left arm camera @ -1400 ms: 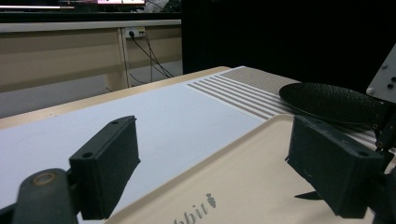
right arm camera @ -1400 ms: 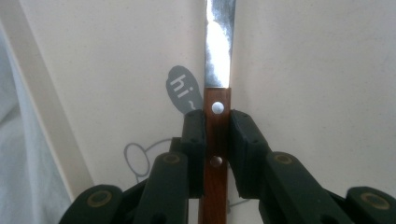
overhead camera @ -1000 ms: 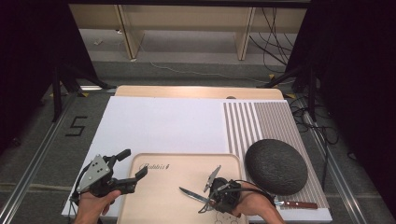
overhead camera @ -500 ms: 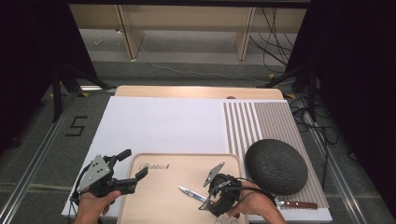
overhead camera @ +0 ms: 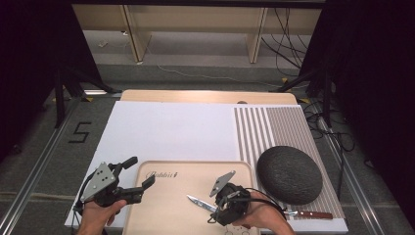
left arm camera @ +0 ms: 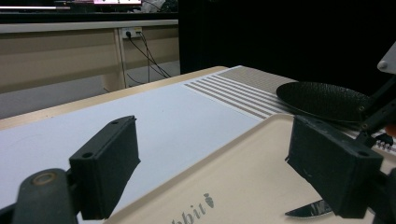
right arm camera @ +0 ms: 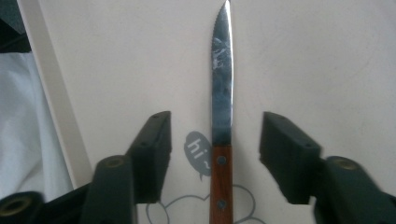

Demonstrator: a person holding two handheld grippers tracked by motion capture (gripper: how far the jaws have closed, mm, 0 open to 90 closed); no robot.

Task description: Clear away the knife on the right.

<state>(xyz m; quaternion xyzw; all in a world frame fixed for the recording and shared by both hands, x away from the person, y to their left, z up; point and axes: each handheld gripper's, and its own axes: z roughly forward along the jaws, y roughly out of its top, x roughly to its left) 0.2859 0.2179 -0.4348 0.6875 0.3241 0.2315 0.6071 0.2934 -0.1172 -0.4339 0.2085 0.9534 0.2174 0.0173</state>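
Note:
A knife (right arm camera: 221, 107) with a steel blade and a riveted wooden handle lies flat on the pale tray (right arm camera: 303, 56). My right gripper (right arm camera: 217, 127) points down over it, one jaw on each side of the handle's top, neither pad touching. Its jaws have just been closing with the knife between them. In the high view the right gripper (overhead camera: 221, 208) stands on the tray (overhead camera: 171, 205) and the blade (overhead camera: 199, 203) sticks out to its left. My left gripper (overhead camera: 138, 172) hangs open over the tray's left rim with nothing in it. From it I see the blade tip (left arm camera: 308, 210).
A dark grey domed bowl (overhead camera: 289, 174) sits on the striped mat (overhead camera: 274, 127) right of the tray. A second wooden-handled knife (overhead camera: 313, 214) lies at the front right edge. A white sheet (overhead camera: 171, 132) covers the table beyond the tray.
The right gripper has shifted only slightly above the knife, which stays on the tray. The left gripper has kept still.

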